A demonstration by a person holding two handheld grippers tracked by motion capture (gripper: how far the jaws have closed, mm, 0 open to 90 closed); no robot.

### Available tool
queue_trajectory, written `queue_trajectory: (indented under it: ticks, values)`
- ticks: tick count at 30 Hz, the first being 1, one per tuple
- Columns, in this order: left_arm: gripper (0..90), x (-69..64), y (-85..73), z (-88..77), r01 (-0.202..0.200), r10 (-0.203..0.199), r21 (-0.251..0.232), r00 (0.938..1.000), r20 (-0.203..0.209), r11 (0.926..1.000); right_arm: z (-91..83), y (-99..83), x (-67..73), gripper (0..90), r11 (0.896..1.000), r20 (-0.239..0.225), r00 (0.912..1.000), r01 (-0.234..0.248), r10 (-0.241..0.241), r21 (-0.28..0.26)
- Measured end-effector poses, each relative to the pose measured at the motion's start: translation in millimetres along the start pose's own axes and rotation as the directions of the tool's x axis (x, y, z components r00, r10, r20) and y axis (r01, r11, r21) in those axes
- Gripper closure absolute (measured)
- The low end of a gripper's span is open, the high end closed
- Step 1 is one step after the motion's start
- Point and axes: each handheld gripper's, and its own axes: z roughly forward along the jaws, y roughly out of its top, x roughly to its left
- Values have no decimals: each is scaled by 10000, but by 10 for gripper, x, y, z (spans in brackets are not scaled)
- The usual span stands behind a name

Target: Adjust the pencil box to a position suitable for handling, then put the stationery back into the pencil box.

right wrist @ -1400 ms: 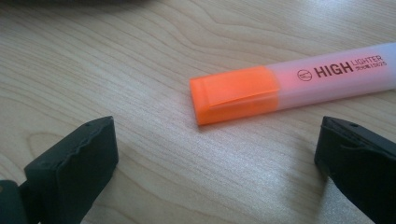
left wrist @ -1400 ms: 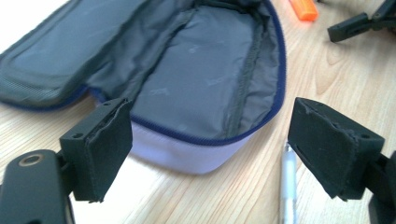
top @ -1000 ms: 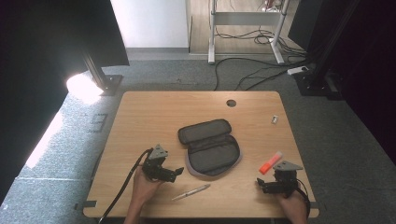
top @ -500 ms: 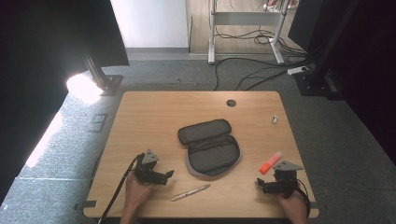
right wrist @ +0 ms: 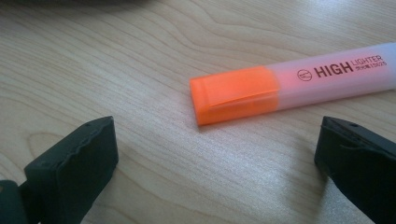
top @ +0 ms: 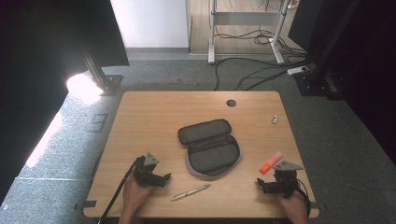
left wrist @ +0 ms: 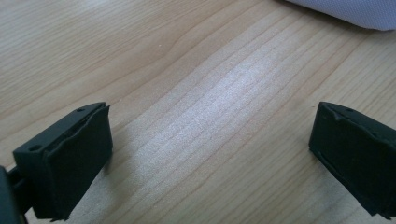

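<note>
An open dark pencil case (top: 210, 147) lies in the middle of the wooden table (top: 154, 116). A silver pen (top: 190, 192) rests near the front edge, just right of my left gripper (top: 164, 179), which is open over bare wood (left wrist: 210, 135). An orange highlighter (top: 270, 163) lies at the front right. In the right gripper view the orange highlighter (right wrist: 289, 91) lies just beyond my open right gripper (right wrist: 215, 163), cap pointing left. In the high view my right gripper (top: 261, 185) sits low on the table below the highlighter. Nothing is between either pair of jaws.
A small metal object (top: 274, 119) lies near the right edge and a round cable hole (top: 231, 102) near the far edge. A pale corner of the case (left wrist: 345, 9) shows at the top of the left gripper view. Beyond the table are cables and desk legs.
My left gripper has drawn back toward the front left of the table, away from the case, and settled near the pen. The right gripper has stayed in place.
</note>
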Motion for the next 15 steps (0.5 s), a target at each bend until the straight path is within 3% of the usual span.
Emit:
queue_trajectory:
  ticks: [8, 15]
  values:
    - [0, 2, 1, -1, -11, 11, 19, 10000, 9, 10000, 1, 1, -1, 0, 10000, -3, 10000, 0, 0, -10]
    - [0, 2, 3, 1, 10, -10, 25, 10000, -13, 10000, -62, 14, -35, 0, 9992, -67, 9993, -361, 360, -165]
